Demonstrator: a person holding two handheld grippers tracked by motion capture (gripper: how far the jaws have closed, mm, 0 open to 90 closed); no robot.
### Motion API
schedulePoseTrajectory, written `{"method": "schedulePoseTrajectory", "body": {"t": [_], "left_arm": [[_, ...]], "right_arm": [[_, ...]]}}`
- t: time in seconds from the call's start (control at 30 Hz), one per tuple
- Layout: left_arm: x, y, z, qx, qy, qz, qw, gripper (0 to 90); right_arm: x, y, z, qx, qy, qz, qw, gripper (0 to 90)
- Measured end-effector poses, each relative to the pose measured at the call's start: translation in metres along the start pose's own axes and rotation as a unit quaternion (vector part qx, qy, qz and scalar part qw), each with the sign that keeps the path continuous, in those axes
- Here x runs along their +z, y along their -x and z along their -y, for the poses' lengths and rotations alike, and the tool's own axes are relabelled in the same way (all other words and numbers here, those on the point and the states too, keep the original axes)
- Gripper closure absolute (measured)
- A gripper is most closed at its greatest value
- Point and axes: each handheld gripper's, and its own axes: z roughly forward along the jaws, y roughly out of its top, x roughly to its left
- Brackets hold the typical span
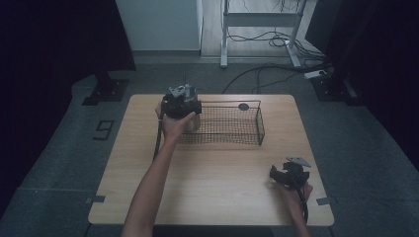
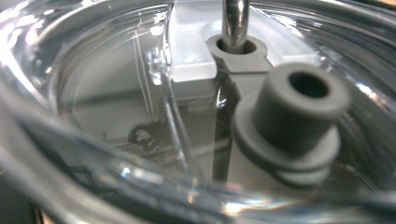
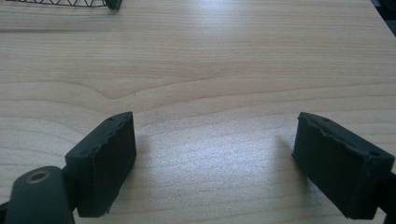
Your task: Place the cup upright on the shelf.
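A clear container [image 1: 193, 122] stands at the left end of a black wire basket [image 1: 260, 121] on the wooden table [image 1: 217, 168]. My left gripper [image 1: 181, 102] is right on top of it, pointing down. In the left gripper view the clear lid [image 2: 107, 93] is very close, with a grey rubber plug [image 2: 289, 116] and a metal rod [image 2: 233, 18] in a grey socket; the jaws are hidden. My right gripper [image 1: 274, 174] [image 3: 215, 154] rests low over bare wood near the table's front right, open with nothing between its fingers.
A small dark disc [image 1: 243, 106] lies at the basket's far side. A corner of the basket [image 3: 112, 4] shows at the top of the right gripper view. Beyond the table are a metal stand [image 1: 225, 34] and floor cables [image 1: 276, 42].
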Motion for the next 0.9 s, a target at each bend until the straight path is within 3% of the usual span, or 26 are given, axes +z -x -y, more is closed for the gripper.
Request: {"method": "schedulePoseTrajectory", "body": {"t": [0.9], "left_arm": [[0.037, 0.003, 0.026, 0.003, -0.035, -0.015, 0.9993, 3.7]], "right_arm": [[0.0, 0.0, 0.0, 0.0, 0.0, 0.001, 1.0, 13.2]]}}
